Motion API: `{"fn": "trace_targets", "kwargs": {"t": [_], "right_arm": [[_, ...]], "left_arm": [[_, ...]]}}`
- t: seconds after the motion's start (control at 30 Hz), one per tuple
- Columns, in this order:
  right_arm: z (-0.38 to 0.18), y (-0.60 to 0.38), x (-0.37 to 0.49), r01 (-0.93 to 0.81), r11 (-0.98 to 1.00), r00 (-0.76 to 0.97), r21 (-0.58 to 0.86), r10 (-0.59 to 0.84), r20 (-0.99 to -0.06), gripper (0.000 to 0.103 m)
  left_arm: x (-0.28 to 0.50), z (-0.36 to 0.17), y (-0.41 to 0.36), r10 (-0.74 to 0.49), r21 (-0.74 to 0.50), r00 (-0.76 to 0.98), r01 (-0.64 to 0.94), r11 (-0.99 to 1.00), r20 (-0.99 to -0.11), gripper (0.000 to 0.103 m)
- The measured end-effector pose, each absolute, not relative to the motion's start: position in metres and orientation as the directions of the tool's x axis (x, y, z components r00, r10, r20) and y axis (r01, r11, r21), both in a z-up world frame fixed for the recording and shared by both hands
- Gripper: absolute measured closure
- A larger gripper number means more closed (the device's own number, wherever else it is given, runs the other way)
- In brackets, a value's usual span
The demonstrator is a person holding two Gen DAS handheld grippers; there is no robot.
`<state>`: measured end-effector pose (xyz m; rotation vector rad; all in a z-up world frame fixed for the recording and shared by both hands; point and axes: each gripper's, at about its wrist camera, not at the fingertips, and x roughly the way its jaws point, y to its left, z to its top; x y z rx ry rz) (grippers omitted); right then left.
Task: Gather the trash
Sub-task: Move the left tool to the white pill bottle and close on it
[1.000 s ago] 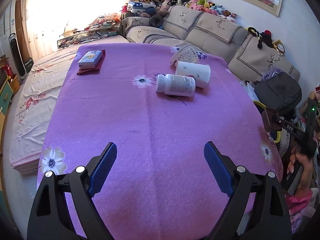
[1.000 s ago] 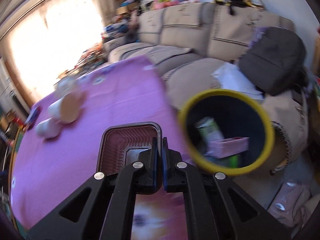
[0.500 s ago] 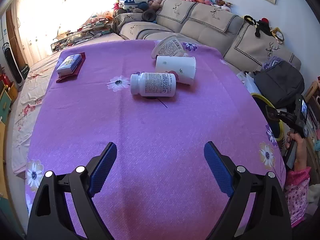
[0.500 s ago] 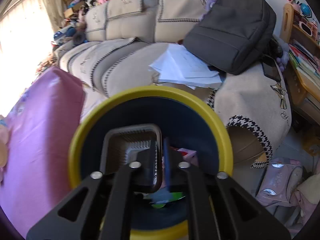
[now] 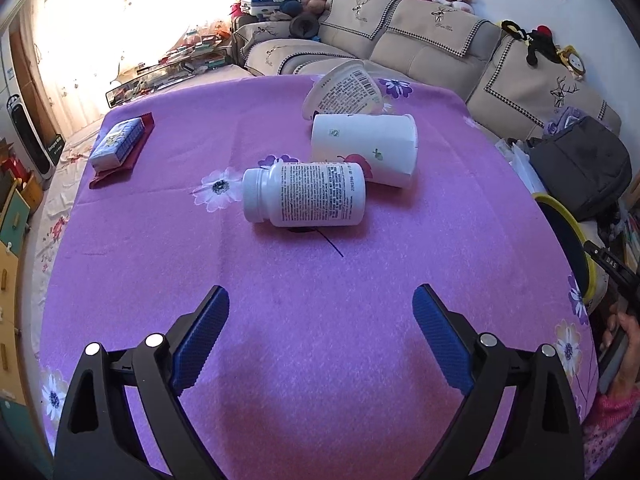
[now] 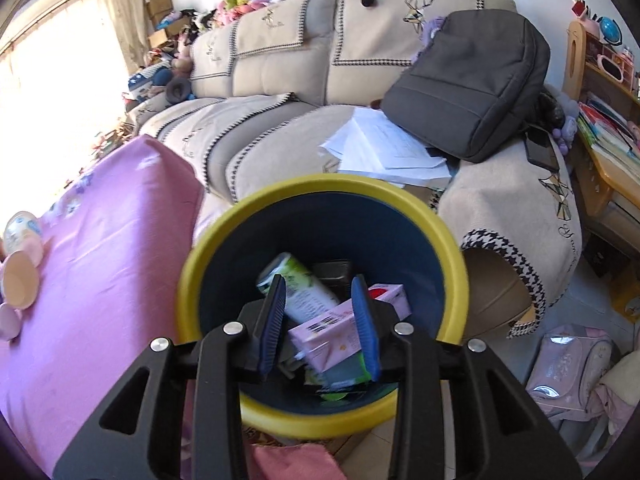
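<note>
My right gripper (image 6: 319, 284) hangs over the yellow-rimmed blue bin (image 6: 320, 182), jaws opening, pads touching nothing. Below it in the bin lie a green-and-white carton (image 6: 300, 284), a pink box (image 6: 324, 332) and a dark tray (image 6: 332, 274). My left gripper (image 5: 320, 300) is open wide above the purple tablecloth (image 5: 160, 264). Ahead of it a white pill bottle (image 5: 304, 194) lies on its side, with a white paper cup (image 5: 364, 148) and a printed tub (image 5: 344, 90) tipped over behind it. The bin (image 5: 576, 232) shows at the table's right edge.
A small box on a red cloth (image 5: 118, 142) sits at the table's far left. A beige sofa (image 6: 280, 80) behind the bin carries a grey backpack (image 6: 472, 76) and loose papers (image 6: 384, 148). A pink bag (image 6: 568, 368) lies on the floor at right. A person's hand (image 5: 624, 344) shows at the right.
My right gripper swung from over the table to above the bin and its jaws parted, letting the dark red tray go. My left gripper moved closer to the pill bottle, still open.
</note>
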<state>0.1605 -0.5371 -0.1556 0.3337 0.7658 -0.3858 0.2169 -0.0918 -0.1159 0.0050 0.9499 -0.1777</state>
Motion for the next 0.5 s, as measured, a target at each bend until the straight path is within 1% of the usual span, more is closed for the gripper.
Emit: {"fn": "trace_targets", "kwargs": {"t": [0.1, 0.23, 0.33, 0.5], "right_arm": [[-0.148, -0.526, 0.157, 0.427, 0.889, 0.678, 0.165, -0.194, -0.709, 0.068], [-0.137, -0.516, 0.156, 0.406, 0.897, 0.699, 0.173, -0.183, -0.692, 0.064], [-0.134, -0.513, 0.156, 0.401, 0.899, 0.704, 0.179, -0.177, -0.688, 0.063], [-0.134, -0.512, 0.157, 0.395, 0.900, 0.702, 0.182, -0.168, -0.692, 0.063]], "left_arm": [[0.238, -0.123, -0.092, -0.147, -0.083, 0.567, 0.137, 0.987, -0.811, 0.011], [0.261, -0.129, -0.094, -0.141, -0.081, 0.571, 0.129, 0.988, -0.809, 0.011], [0.275, -0.130, -0.094, -0.120, -0.065, 0.585, 0.115, 0.991, -0.802, 0.011], [0.293, -0.134, -0.090, -0.116, -0.077, 0.581, 0.091, 0.993, -0.806, 0.011]]}}
